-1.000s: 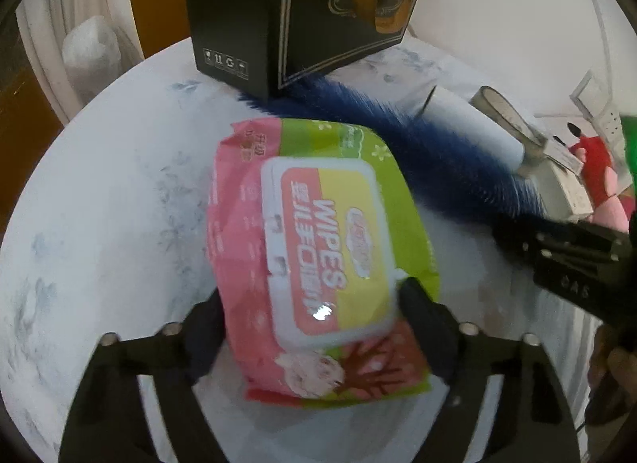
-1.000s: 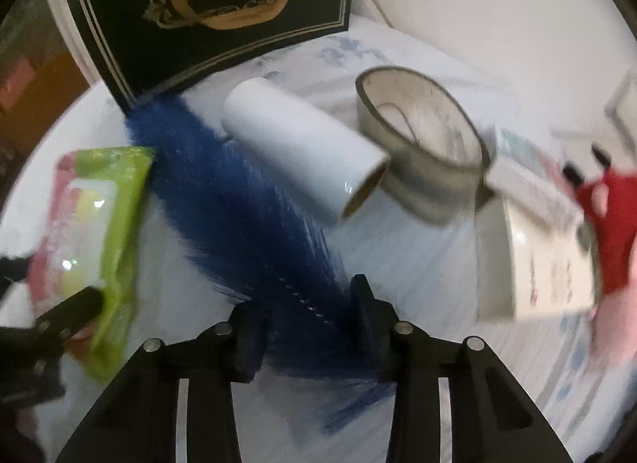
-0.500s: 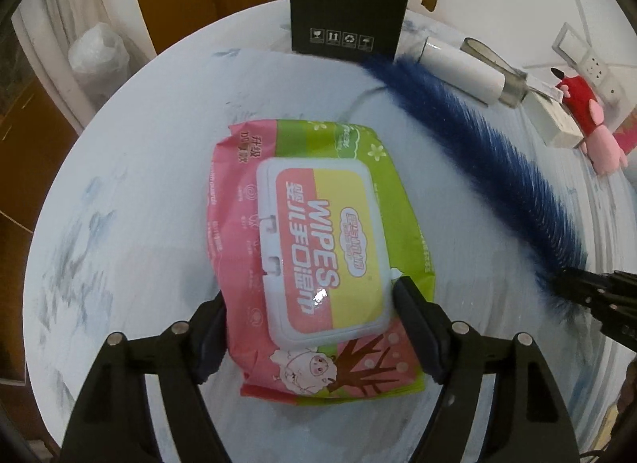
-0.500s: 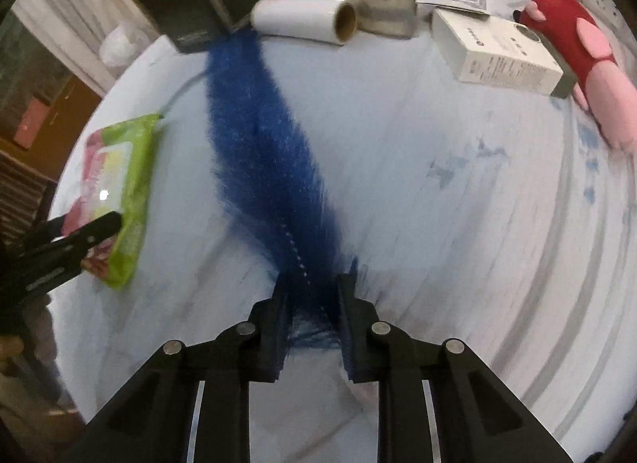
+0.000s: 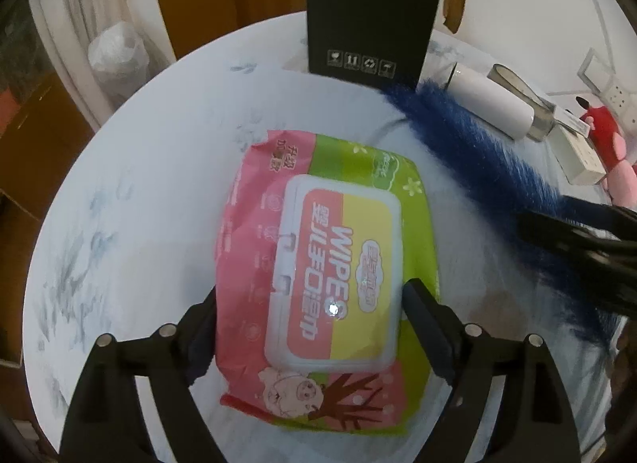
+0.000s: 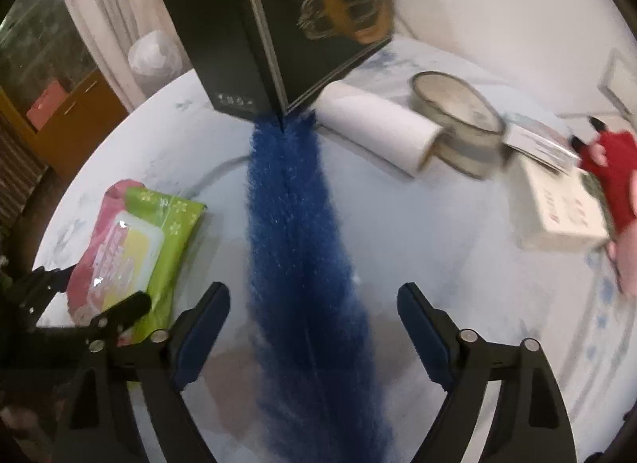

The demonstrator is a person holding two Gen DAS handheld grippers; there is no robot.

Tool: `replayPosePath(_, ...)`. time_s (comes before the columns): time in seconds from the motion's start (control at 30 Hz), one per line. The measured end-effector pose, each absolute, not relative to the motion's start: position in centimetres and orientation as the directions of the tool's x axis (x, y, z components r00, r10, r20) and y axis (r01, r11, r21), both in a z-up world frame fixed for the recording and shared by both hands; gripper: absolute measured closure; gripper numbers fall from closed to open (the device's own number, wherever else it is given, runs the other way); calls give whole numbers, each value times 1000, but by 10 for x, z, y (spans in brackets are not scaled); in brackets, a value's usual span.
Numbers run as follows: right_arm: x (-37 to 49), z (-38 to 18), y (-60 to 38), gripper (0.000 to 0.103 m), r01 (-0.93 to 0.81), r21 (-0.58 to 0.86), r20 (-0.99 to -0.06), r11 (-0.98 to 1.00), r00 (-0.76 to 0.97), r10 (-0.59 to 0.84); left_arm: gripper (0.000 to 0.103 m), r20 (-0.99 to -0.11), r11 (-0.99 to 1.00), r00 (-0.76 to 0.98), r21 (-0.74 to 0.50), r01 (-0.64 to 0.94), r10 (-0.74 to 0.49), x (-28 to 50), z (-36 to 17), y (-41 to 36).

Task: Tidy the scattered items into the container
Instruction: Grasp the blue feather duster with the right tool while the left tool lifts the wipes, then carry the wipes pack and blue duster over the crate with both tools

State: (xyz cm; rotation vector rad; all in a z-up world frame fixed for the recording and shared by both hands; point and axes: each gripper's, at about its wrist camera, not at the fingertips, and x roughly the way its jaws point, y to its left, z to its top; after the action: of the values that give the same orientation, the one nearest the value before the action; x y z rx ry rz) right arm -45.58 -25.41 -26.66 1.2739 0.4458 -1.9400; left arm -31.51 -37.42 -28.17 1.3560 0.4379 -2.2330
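The left gripper (image 5: pixel 310 327) grips the wipes pack (image 5: pixel 326 284) across its width near the tabletop's (image 5: pixel 139 224) left edge, while the right gripper (image 6: pixel 314 327) stands released astride the blue duster (image 6: pixel 298 232), whose long axis runs straight ahead to the black box (image 6: pixel 278 25) at the far edge.

The left claw (image 5: pixel 310 315) is clamped tight, while the right claw (image 6: pixel 314 315) (lower, alongside) gapes wide.
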Motion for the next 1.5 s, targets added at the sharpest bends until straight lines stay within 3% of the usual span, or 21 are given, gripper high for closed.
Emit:
replayPosePath(0.03, -457, -273, -259, 88, 748, 114, -898, -654, -203, -389, 20, -886, -835, -396, -17, 550, -242, -317, -282, -374)
replayPosePath(0.23, -448, -280, -255, 88, 724, 127, -927, -678, -157, -341, 28, -893, -850, -398, -34, 526, -210, -306, -278, -368)
replayPosePath(0.7, -358, -265, -130, 91, 580, 196, -933, -791, -139, -333, 31, -900, -890, -415, -75, 450, -134, -238, -259, -309)
replayPosePath(1.5, -308, -94, -9, 90, 562, 185, -764, -806, -434, -478, 31, -735, -940, -659, -90, 328, -160, -210, -109, -165)
